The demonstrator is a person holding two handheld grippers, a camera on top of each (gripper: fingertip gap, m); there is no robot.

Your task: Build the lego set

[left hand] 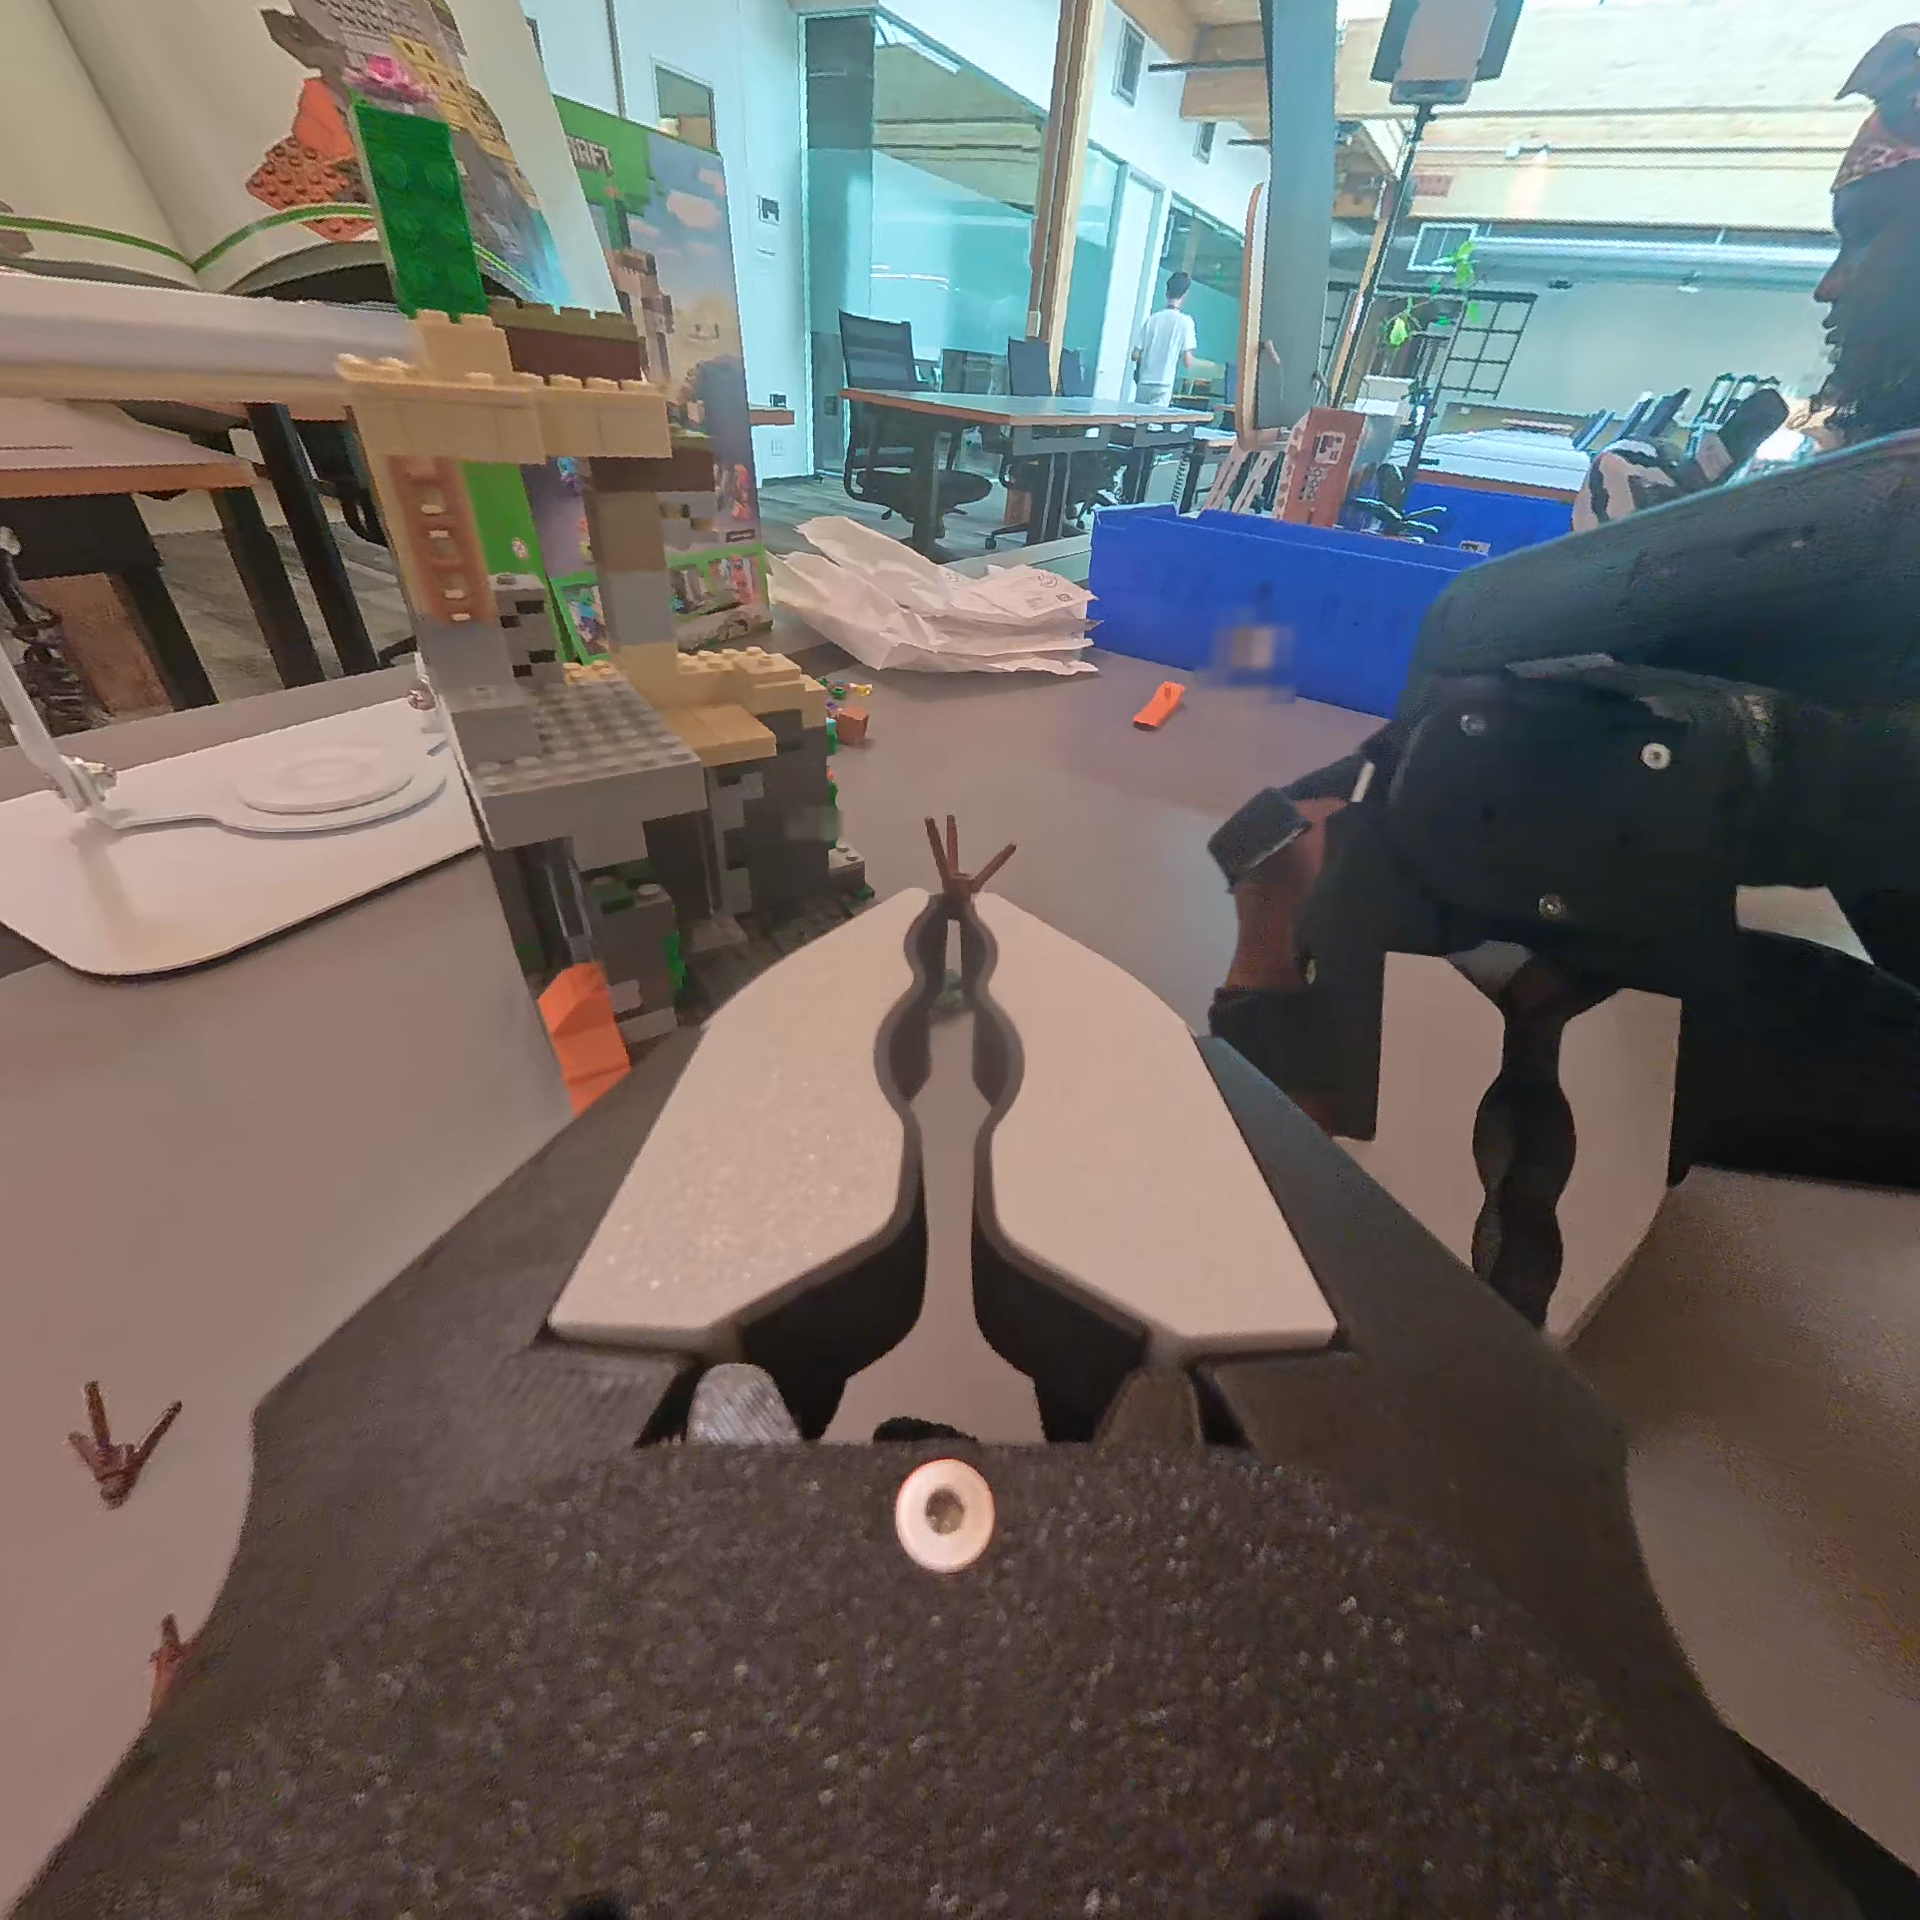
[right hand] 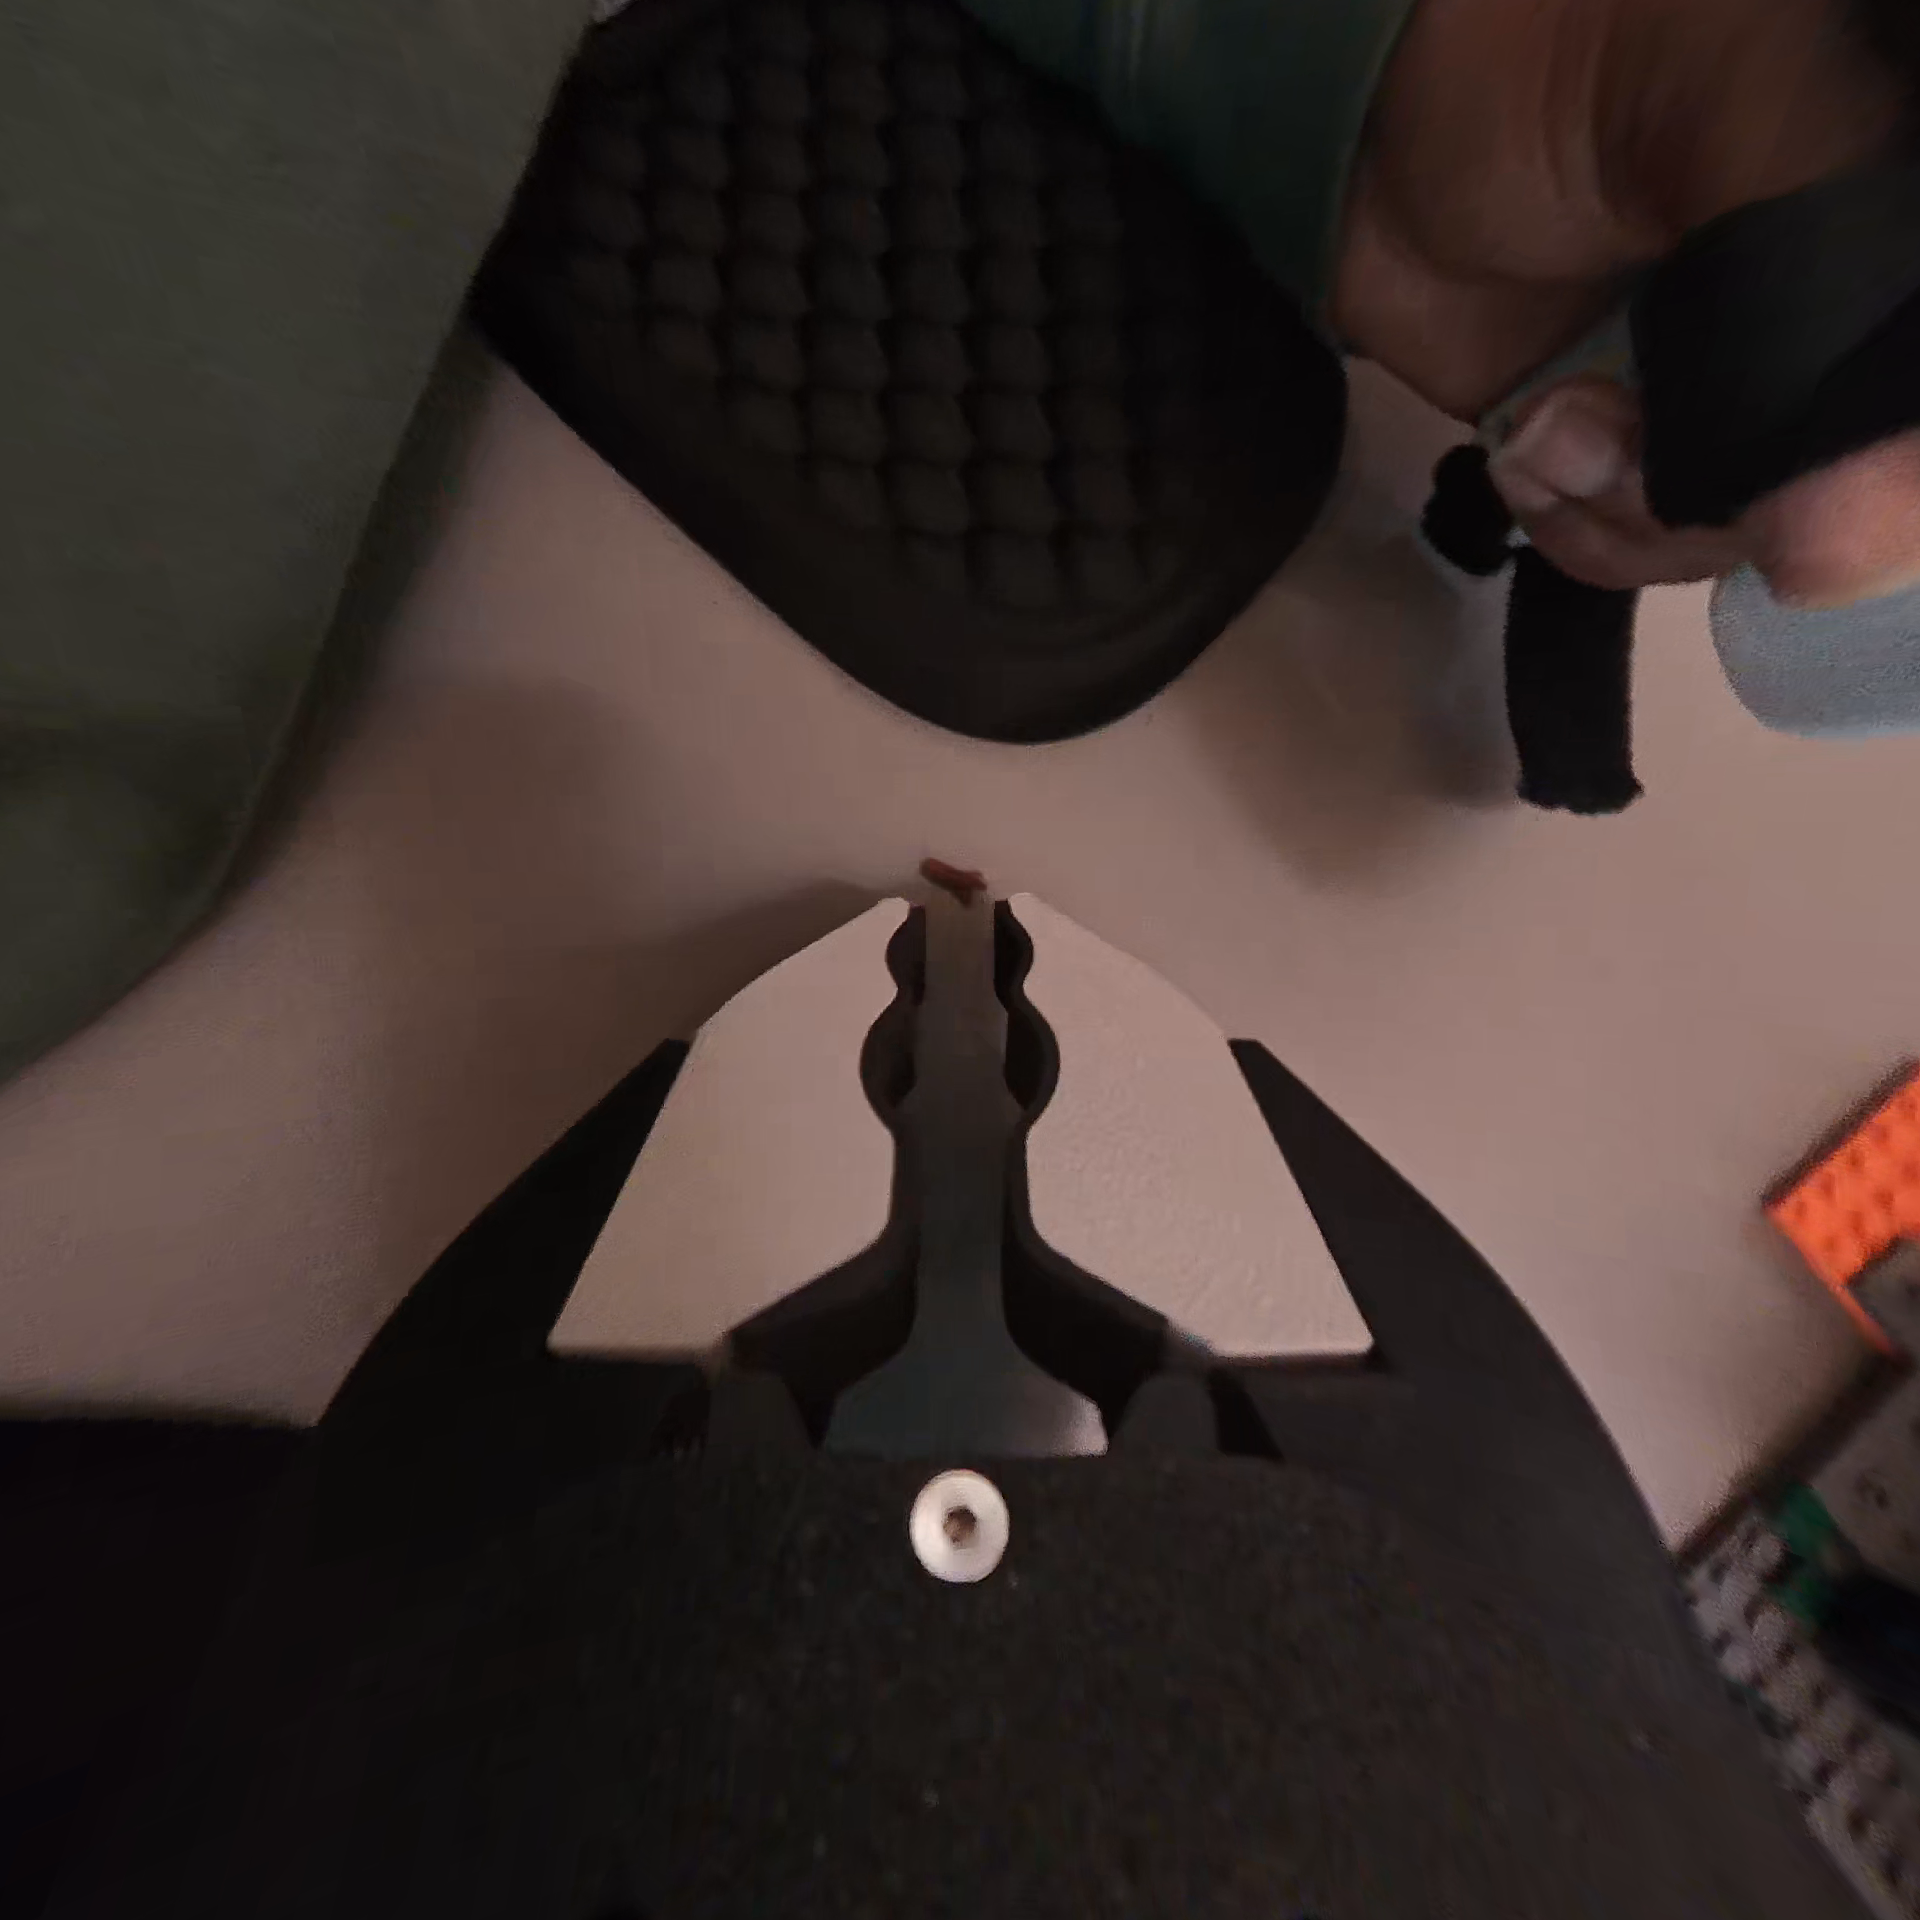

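left wrist low, level; right wrist downward, close

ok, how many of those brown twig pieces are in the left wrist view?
3. One twig is pinched at the tips of the left tongs. A second twig lies on the table at lower left. A third peeks out below it, partly hidden by the tongs' body; more may be hidden.

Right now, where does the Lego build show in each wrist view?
Left wrist view: the Lego build stands left of centre, beyond the left tool, which is shut on a brown twig.
Right wrist view: only the build's corner, at the lower right edge.
Shared landmark: its orange plate.
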